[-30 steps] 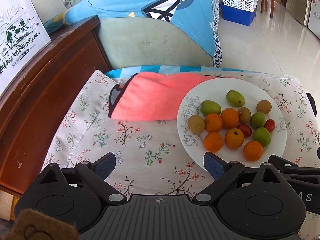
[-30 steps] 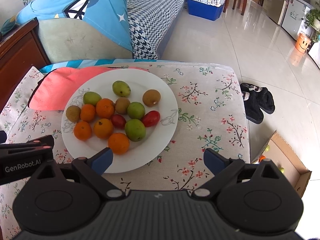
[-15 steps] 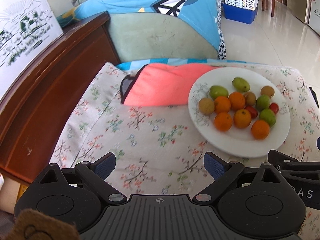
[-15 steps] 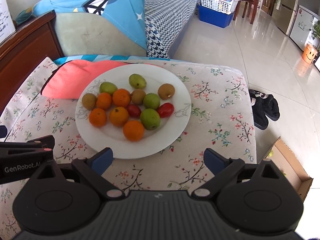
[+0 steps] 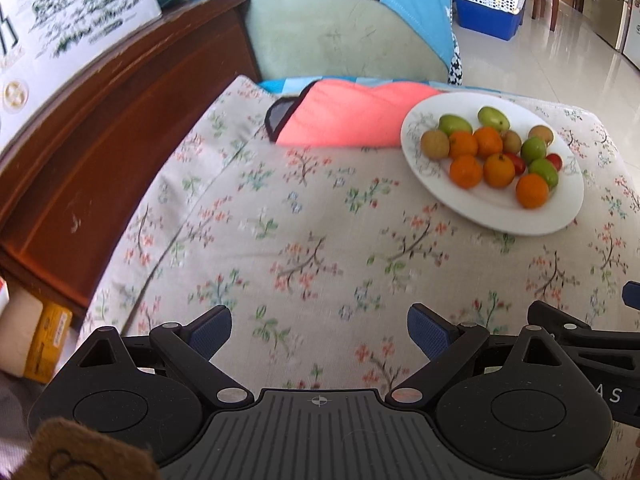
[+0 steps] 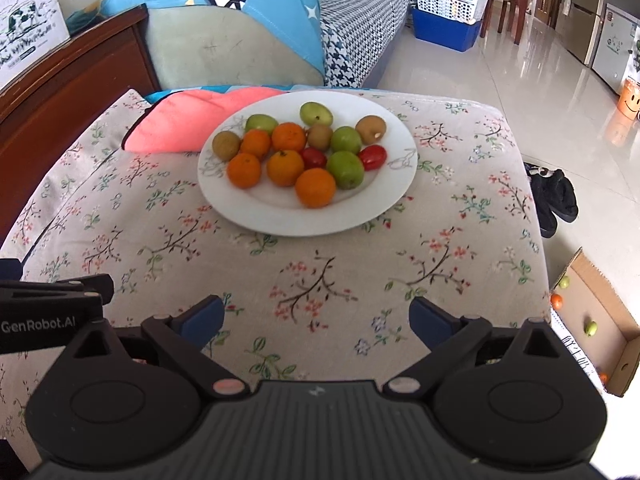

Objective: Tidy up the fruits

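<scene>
The left tool (image 5: 319, 330) stands wide open with nothing between its blue pads, held over bare flowered cloth (image 5: 304, 232) on the worktop. The right tool (image 6: 316, 318) is spread just as wide and is also empty, near the front edge of the same cloth.

Ahead of both lies the white plate (image 6: 280, 216), well apart from either tool. It carries five oranges (image 6: 315, 187), four green fruits (image 6: 345, 169), three brown fruits (image 6: 226, 145) and two small red ones (image 6: 372, 157), packed close and mostly touching. In the left view the plate (image 5: 480, 216) sits off to the right; in the right view it is nearly centred. A pink cloth (image 5: 352, 120) lies just beside the plate's far left rim.

Only the left view shows much of the dark wooden cabinet (image 5: 100, 148) along the worktop's left side, with a printed white carton (image 5: 68, 20) on top. Only the right view shows the floor on the right: dark slippers (image 6: 554, 204) and an open cardboard box (image 6: 600, 320) holding a few loose fruits. Each view catches the other tool's black body at its edge.
</scene>
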Available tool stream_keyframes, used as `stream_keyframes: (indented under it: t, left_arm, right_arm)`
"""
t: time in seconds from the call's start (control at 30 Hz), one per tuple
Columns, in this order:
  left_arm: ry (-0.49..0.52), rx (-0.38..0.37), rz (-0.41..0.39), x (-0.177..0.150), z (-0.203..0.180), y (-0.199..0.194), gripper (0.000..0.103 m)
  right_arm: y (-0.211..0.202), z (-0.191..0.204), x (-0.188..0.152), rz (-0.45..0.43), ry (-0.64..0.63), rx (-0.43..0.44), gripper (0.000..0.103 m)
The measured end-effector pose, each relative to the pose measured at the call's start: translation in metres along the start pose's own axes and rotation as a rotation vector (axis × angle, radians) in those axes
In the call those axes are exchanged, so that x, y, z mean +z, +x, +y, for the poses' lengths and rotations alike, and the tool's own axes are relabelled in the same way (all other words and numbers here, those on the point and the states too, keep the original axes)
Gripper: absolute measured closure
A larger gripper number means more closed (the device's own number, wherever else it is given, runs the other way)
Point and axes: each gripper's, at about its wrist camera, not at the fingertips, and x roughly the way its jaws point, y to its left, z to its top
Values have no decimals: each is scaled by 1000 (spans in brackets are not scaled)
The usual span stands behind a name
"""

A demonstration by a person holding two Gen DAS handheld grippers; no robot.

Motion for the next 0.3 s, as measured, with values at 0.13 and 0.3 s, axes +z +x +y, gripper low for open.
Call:
stream_keyframes:
  t: [0.13,0.3]
  left_arm:
    - [-5,2,4,-12,6,0,7]
    - [-21,2,10,-22,13,-1,7]
  right_arm:
    - [-2,7,-14,-22,-7,5,4]
    - [-1,10,-33,-45,19,24,4]
